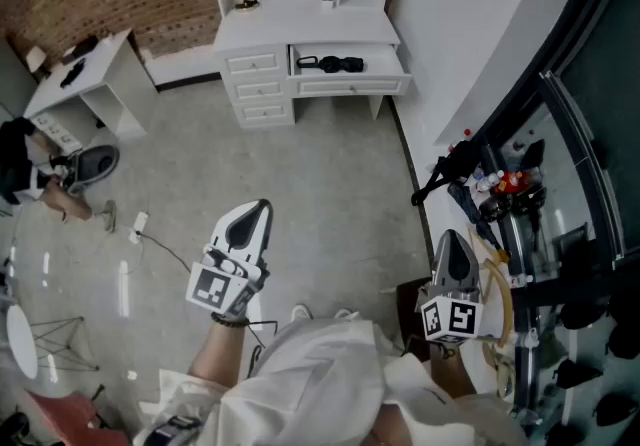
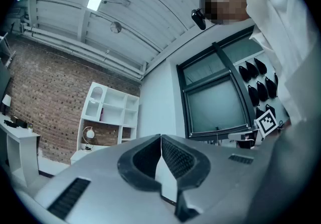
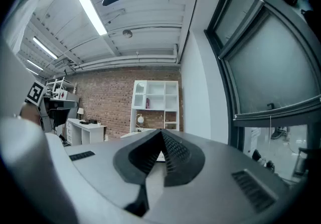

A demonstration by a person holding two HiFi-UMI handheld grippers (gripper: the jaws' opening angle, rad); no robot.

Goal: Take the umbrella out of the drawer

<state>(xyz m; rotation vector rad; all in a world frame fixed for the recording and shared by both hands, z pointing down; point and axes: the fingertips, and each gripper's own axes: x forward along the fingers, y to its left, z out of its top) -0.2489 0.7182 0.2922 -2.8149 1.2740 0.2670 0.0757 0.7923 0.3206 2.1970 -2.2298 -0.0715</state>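
A black folded umbrella (image 1: 330, 63) lies in the open top drawer (image 1: 350, 74) of a white desk (image 1: 300, 29) far ahead across the floor. My left gripper (image 1: 262, 205) is held out at lower left, well short of the desk, jaws shut with nothing between them (image 2: 161, 137). My right gripper (image 1: 452, 234) is at lower right by the wall, its jaws also closed and empty (image 3: 161, 132). Both gripper views look level toward the brick wall and the white shelf unit (image 3: 154, 102).
A second white desk (image 1: 85, 84) stands at left with a person crouched beside it (image 1: 40, 179). A black stand with cluttered gear (image 1: 510, 194) lines the right wall by the dark window. A cable (image 1: 170, 249) runs over the grey floor.
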